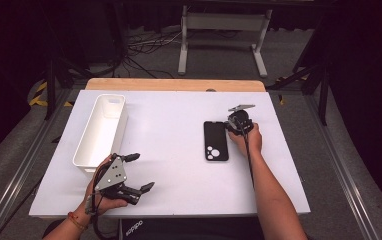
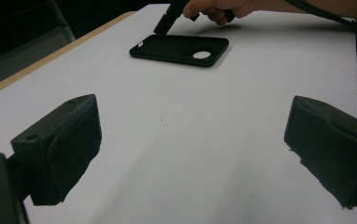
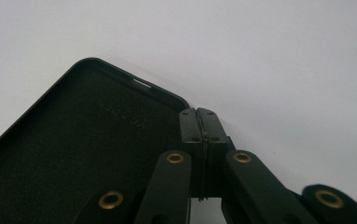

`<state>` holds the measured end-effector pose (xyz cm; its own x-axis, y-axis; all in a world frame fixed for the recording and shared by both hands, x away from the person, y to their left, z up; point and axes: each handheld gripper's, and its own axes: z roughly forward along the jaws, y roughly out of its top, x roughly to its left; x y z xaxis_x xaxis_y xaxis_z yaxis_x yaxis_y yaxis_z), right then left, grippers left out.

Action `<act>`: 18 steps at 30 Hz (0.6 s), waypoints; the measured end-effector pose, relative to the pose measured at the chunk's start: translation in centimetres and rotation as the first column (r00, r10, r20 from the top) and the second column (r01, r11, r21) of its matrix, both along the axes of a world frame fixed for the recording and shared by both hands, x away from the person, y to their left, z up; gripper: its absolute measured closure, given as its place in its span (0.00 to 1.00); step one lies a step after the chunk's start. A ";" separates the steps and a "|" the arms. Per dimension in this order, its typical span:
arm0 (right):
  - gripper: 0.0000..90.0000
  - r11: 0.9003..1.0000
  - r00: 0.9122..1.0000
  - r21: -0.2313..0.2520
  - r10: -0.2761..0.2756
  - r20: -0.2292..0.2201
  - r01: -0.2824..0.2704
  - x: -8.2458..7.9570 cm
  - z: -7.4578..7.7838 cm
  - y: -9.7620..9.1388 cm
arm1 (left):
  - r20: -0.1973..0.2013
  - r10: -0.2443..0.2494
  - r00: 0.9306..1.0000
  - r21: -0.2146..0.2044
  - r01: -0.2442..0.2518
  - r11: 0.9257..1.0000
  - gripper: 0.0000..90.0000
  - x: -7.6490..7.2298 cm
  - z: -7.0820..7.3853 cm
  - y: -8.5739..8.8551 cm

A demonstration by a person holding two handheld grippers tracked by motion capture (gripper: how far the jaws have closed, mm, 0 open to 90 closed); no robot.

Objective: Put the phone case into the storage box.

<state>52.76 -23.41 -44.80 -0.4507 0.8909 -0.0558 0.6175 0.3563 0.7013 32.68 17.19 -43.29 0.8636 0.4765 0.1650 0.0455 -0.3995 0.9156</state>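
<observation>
On the white table (image 1: 179, 150) in the high view, a black phone case (image 1: 215, 140) lay flat, right of the middle, with its camera cutout toward the person. The right gripper (image 1: 232, 126) sat at the case's far right corner, held by the right hand (image 1: 246, 137), its jaws pointing down at the case edge. A white bin (image 1: 101, 130) stood lengthwise along the left side of the table, well apart from the case. The left gripper (image 1: 139, 172) rested near the front left edge, just in front of the bin's near end, with its jaws spread wide and nothing between them.

In the left gripper view, its two black pads (image 2: 69, 149) stood far apart over bare table, and the phone case (image 2: 179, 49) lay farther off with its hollow side up. The right gripper (image 2: 162, 28) touched the case's far end from above, its jaws together.

In the right gripper view, the jaws were pressed shut against each other, their tips (image 3: 200, 123) resting at the rim of the case's corner (image 3: 74, 149). Whether the thin rim was pinched between them could not be told.
</observation>
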 end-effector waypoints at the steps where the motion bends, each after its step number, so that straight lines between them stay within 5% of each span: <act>1: 1.00 1.000 1.000 0.003 0.005 -0.003 -0.005 0.0 0.0 0.1 | -0.001 -0.001 1.000 0.000 0.001 1.000 0.05 0.0 0.0 0.0; 18: 1.00 0.992 0.994 -0.064 0.108 -0.030 -0.110 0.9 0.4 4.3 | -0.020 -0.004 1.000 0.000 0.004 1.000 0.06 0.0 -0.1 0.2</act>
